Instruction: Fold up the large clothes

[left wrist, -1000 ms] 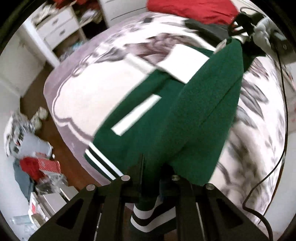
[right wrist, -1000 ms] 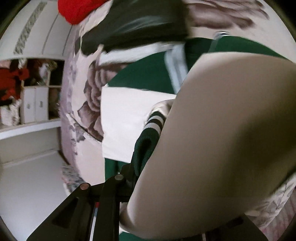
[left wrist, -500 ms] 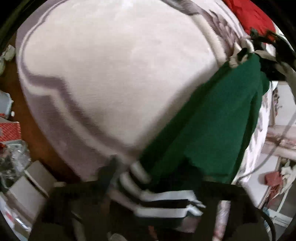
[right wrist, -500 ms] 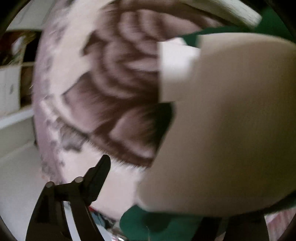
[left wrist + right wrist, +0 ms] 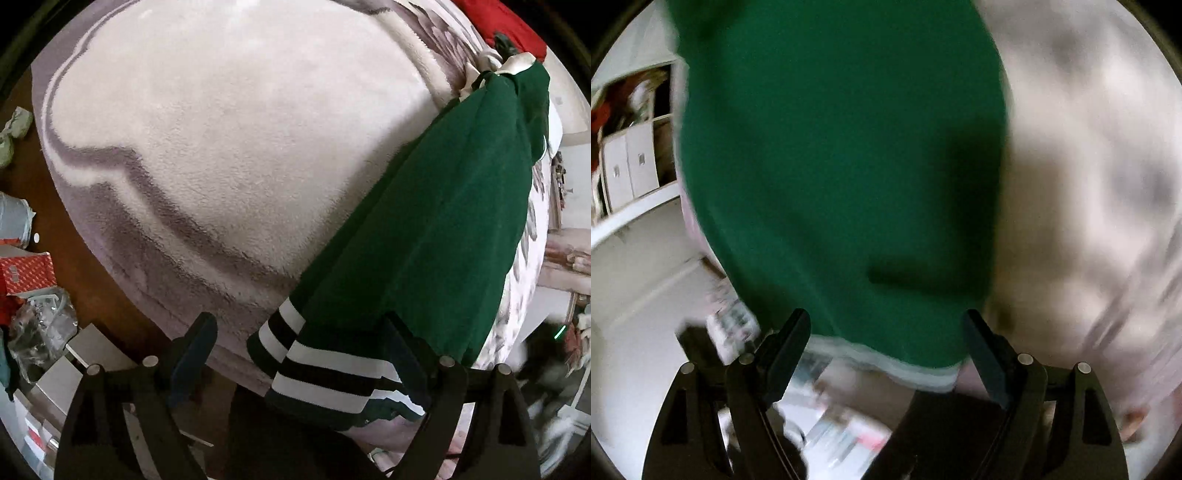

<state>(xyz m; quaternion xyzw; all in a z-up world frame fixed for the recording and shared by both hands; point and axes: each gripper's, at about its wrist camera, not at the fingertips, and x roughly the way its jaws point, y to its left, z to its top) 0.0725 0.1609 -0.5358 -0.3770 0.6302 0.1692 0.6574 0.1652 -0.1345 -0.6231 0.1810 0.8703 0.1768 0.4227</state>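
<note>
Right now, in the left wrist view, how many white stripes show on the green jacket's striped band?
3 on the striped band, at the green jacket's near end between the open left gripper's fingers, stacked one below another. More may be tucked underneath.

We see a dark green garment [image 5: 436,229] with black-and-white striped ribbed trim lying folded lengthwise on a pale plush blanket, stretching from six toward one o'clock.

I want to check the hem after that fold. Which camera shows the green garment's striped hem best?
The left wrist view: the striped hem is sharp there, black and white bands lying at the blanket edge. In the right wrist view the green garment is motion-blurred, and its hem shows only as a pale smeared band.
</note>
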